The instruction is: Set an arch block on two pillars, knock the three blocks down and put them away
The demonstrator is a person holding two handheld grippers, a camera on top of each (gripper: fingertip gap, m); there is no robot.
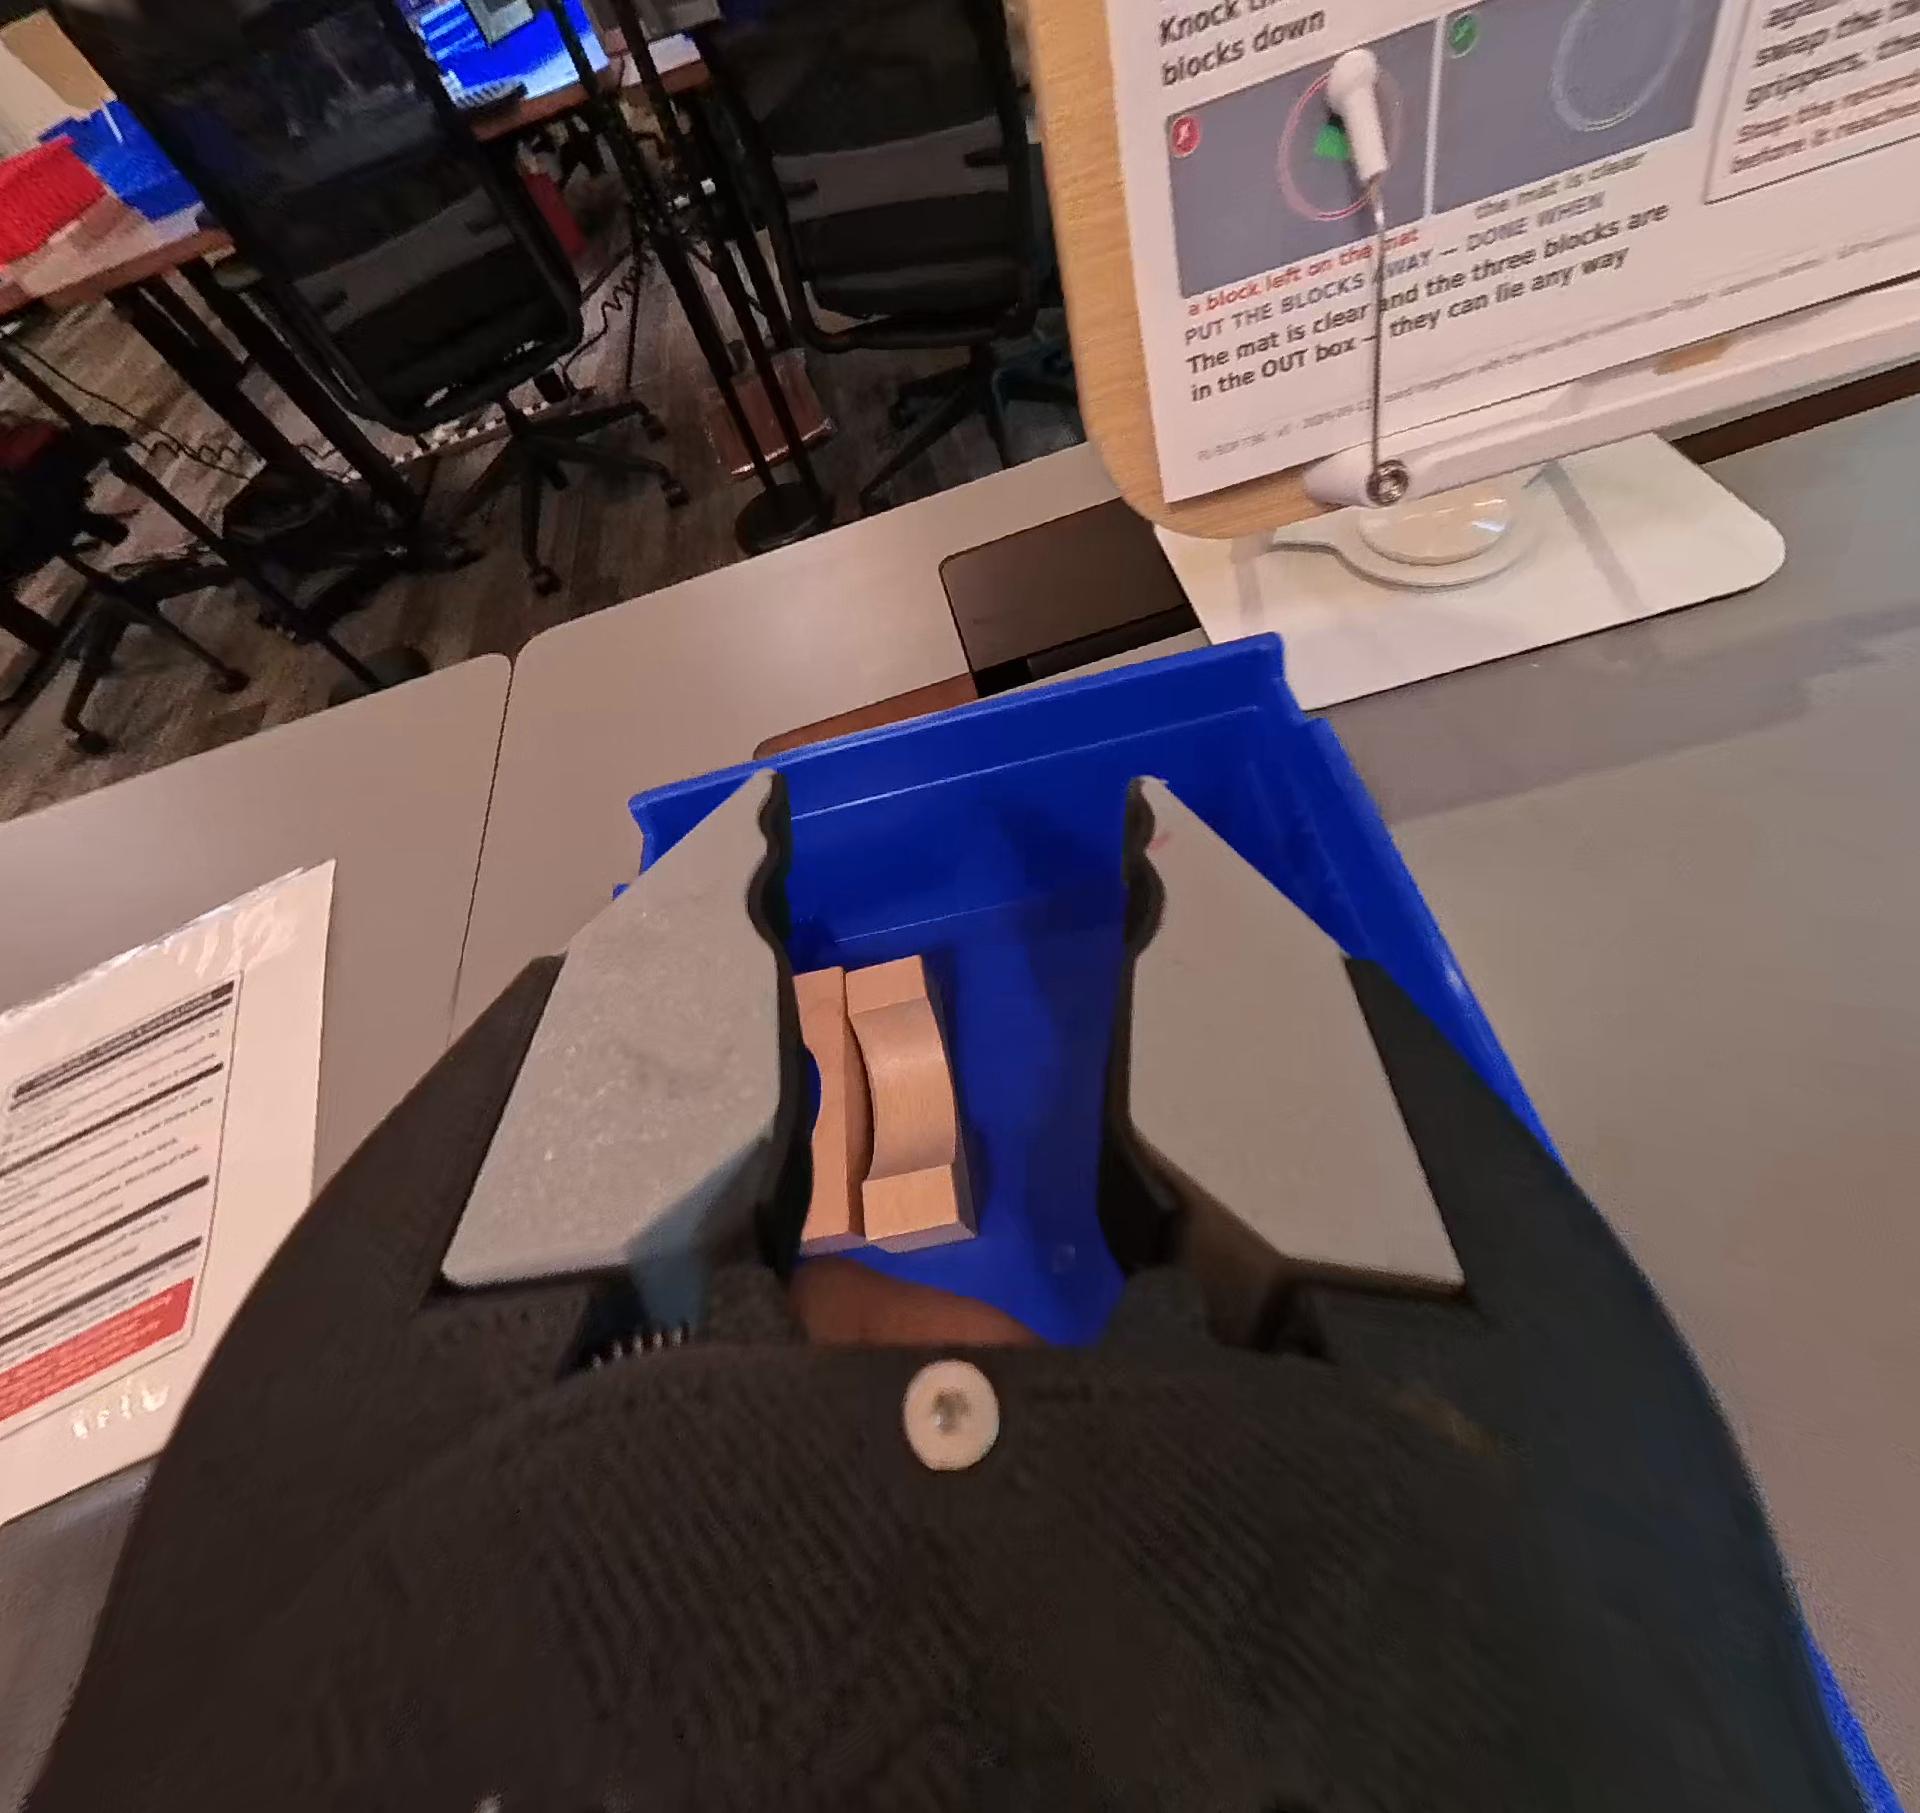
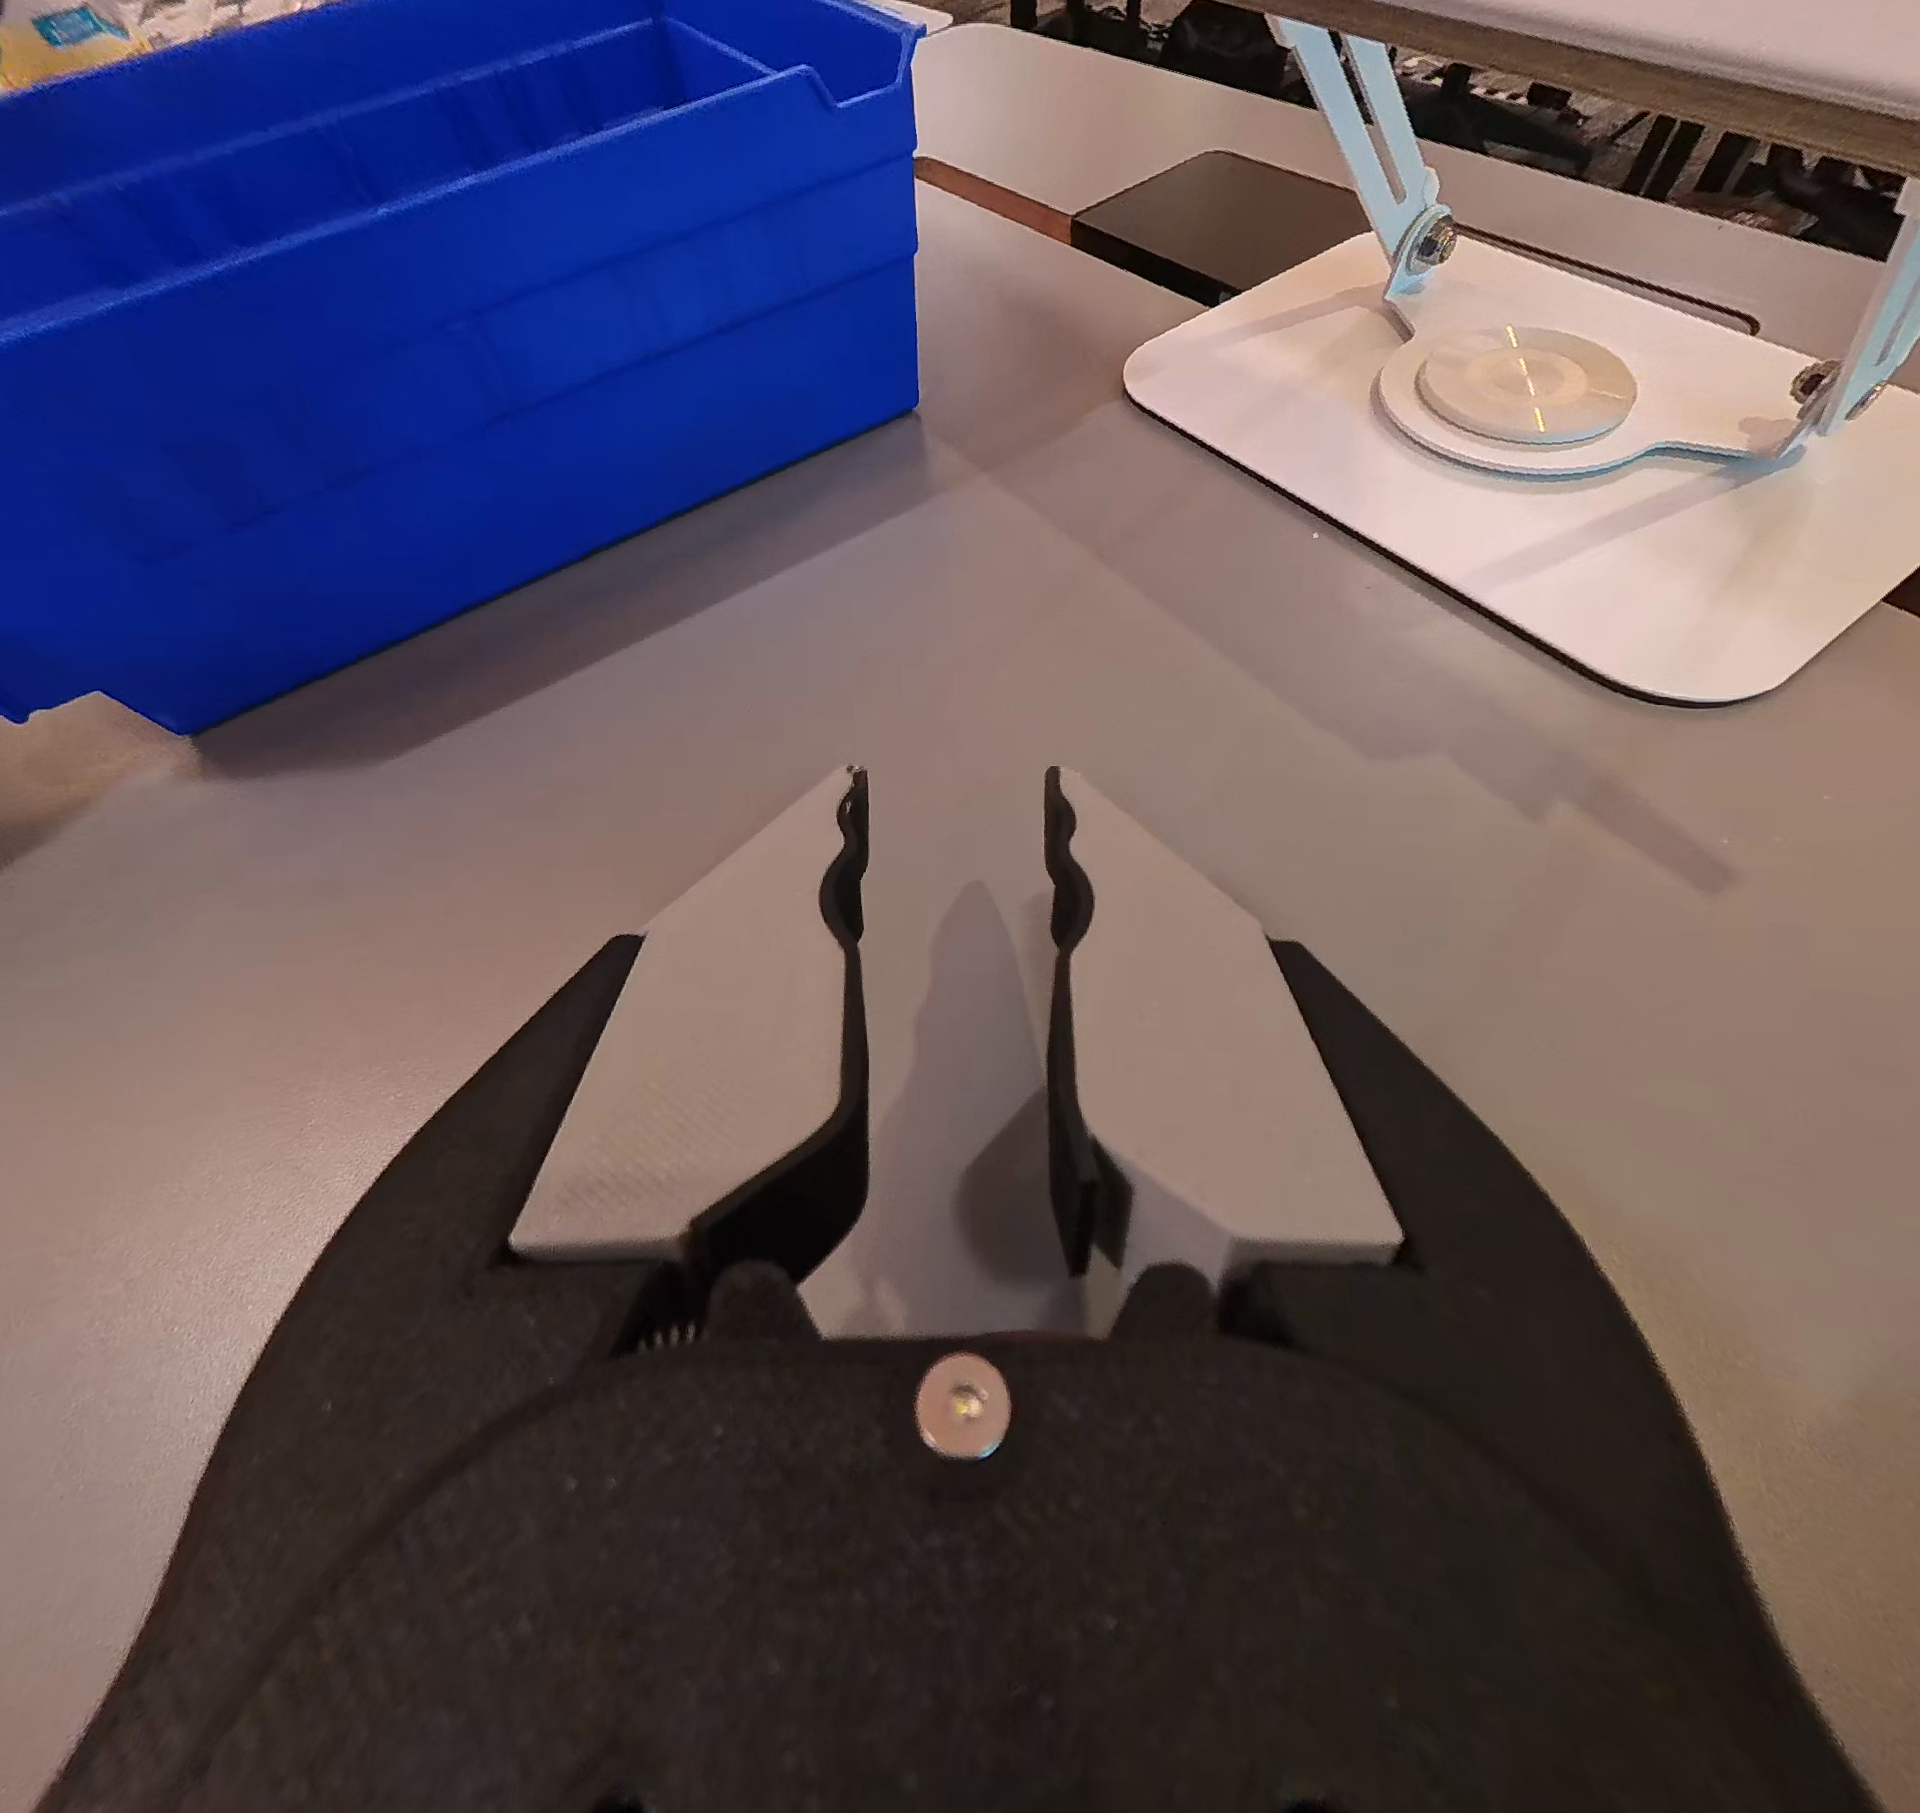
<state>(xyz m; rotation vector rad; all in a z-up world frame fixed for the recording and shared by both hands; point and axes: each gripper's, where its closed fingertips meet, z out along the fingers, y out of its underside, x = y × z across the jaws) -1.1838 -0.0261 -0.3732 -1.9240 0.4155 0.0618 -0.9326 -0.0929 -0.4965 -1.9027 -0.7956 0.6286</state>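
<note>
My left gripper (image 1: 954,807) is open above the blue box (image 1: 1039,797). A wooden arch block (image 1: 914,1109) lies on the box floor below the gap between the fingers, with a second wooden block (image 1: 826,1109) against its left side. The pads touch neither block. My right gripper (image 2: 954,787) is open and empty, low over the grey mat (image 2: 1039,620). The blue box also shows in the right wrist view (image 2: 468,361), at the upper left. Its inside is mostly hidden there.
A white stand (image 2: 1558,516) holds an instruction sheet on a board (image 1: 1455,205) behind the box. A laminated sheet (image 1: 135,1192) lies on the table at the left. Office chairs and desks stand beyond the table edge. Tip to tip, the grippers are about 30 centimetres apart.
</note>
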